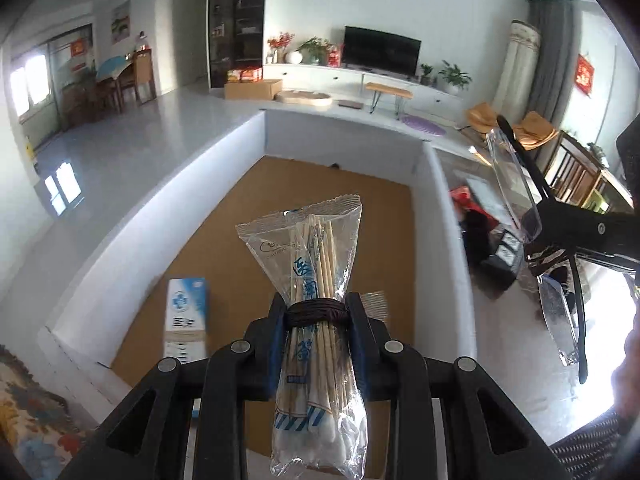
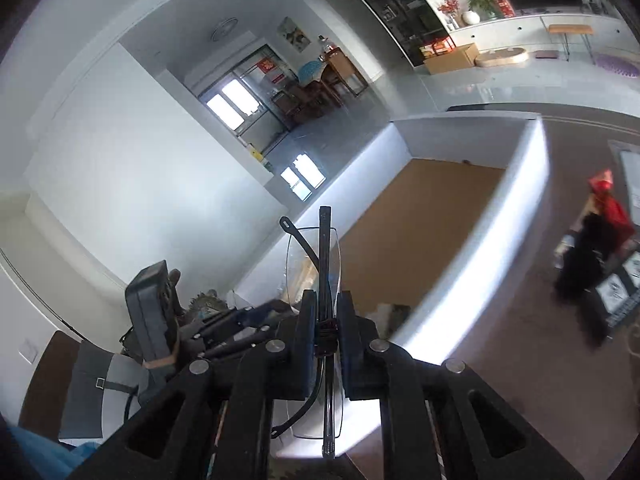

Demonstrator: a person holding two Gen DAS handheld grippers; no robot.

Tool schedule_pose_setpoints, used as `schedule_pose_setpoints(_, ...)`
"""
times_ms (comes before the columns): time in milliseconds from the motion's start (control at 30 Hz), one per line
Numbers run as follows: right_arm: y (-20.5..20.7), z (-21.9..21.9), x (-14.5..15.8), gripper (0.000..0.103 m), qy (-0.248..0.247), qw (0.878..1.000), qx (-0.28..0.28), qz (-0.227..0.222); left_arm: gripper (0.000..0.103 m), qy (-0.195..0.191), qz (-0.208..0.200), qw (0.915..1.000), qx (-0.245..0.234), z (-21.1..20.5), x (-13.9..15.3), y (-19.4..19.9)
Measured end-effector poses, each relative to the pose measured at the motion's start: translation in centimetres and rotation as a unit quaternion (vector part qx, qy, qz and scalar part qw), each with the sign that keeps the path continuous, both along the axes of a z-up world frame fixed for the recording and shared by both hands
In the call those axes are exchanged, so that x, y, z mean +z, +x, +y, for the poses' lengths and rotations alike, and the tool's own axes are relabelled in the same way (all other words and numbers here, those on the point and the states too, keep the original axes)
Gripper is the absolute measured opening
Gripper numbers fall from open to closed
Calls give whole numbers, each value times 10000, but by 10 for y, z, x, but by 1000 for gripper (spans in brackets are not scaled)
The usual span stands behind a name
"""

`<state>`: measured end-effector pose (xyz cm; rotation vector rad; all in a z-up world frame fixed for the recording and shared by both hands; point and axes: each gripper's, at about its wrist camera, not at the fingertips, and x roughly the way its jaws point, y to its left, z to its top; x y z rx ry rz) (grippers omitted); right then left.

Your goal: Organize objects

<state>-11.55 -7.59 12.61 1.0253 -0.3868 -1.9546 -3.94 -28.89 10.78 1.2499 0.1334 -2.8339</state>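
Observation:
My left gripper (image 1: 316, 312) is shut on a clear plastic pack of cotton swabs (image 1: 316, 264); the pack stands upright between the fingers, above a white-walled box (image 1: 160, 216) with a brown floor. A small blue-and-white carton (image 1: 187, 316) lies inside that box at its near left. My right gripper (image 2: 325, 316) is shut on a pair of folded rimless glasses (image 2: 326, 256) with black arms. In the left wrist view those glasses (image 1: 516, 184) hang to the right of the box, outside its wall. In the right wrist view the box (image 2: 500, 200) lies ahead and to the right.
Dark and red items (image 1: 480, 236) lie on the table right of the box, also blurred in the right wrist view (image 2: 592, 256). A patterned cloth (image 1: 24, 408) lies at the near left. A hand (image 1: 632, 360) shows at the right edge.

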Motion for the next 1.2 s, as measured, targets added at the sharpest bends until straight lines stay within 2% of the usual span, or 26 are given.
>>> schedule_pose_setpoints(67,-7,-35,-10,15,107,9999,31,-82,30,-315,-287,9986,308,-15,-12,-9)
schedule_pose_setpoints(100,-10,-46,-15,31,236,9997,-15,-102,35,-403,-413,9973,447,-20,-19,-12)
schedule_pose_setpoints(133,-13,-57,-24,61,377,9991,-71,-152,42,-412,-525,9963,550,-24,-25,-14)
schedule_pose_setpoints(167,-15,-60,-32,73,466,9986,-147,-218,58,-365,-593,9956,627,-26,-30,-14)
schedule_pose_setpoints(200,-13,-57,-37,79,451,9983,-251,-252,69,-263,-560,9957,691,-27,-33,-10)
schedule_pose_setpoints(300,5,-23,-34,79,371,9982,-477,-8,71,-56,-142,9975,688,-19,-25,8)
schedule_pose_setpoints(367,28,10,-26,86,603,9940,-772,483,71,40,143,9986,498,-3,-14,19)
schedule_pose_setpoints(433,45,51,-22,100,967,9831,-1217,965,71,179,391,9991,38,24,-1,32)
schedule_pose_setpoints(533,72,111,-40,102,1724,9563,-1976,1293,78,395,566,9938,-872,76,17,49)
schedule_pose_setpoints(600,87,152,-62,102,2303,9347,-2451,1149,98,484,564,9864,-1465,118,17,58)
schedule_pose_setpoints(700,104,205,-96,102,2993,9026,-2983,821,102,348,318,9801,-1926,175,-4,54)
schedule_pose_setpoints(767,111,232,-109,102,3267,8887,-3160,597,102,256,-47,9802,-1961,205,-30,38)
schedule_pose_setpoints(867,93,252,-121,102,3500,8789,-3230,248,102,274,-610,9805,-1846,241,-74,2)
schedule_pose_setpoints(967,82,269,-128,102,3716,8716,-3195,105,102,138,-893,9802,-1763,262,-105,-21)
schedule_pose_setpoints(1067,67,283,-132,103,3629,8736,-3242,77,102,-238,-720,9823,-1714,281,-116,-31)
schedule_pose_setpoints(1133,64,293,-136,103,3413,8795,-3317,4,103,-460,-718,9802,-1787,289,-118,-38)
schedule_pose_setpoints(1200,58,295,-138,103,3432,8758,-3393,0,103,-424,-732,9802,-1793,293,-118,-47)
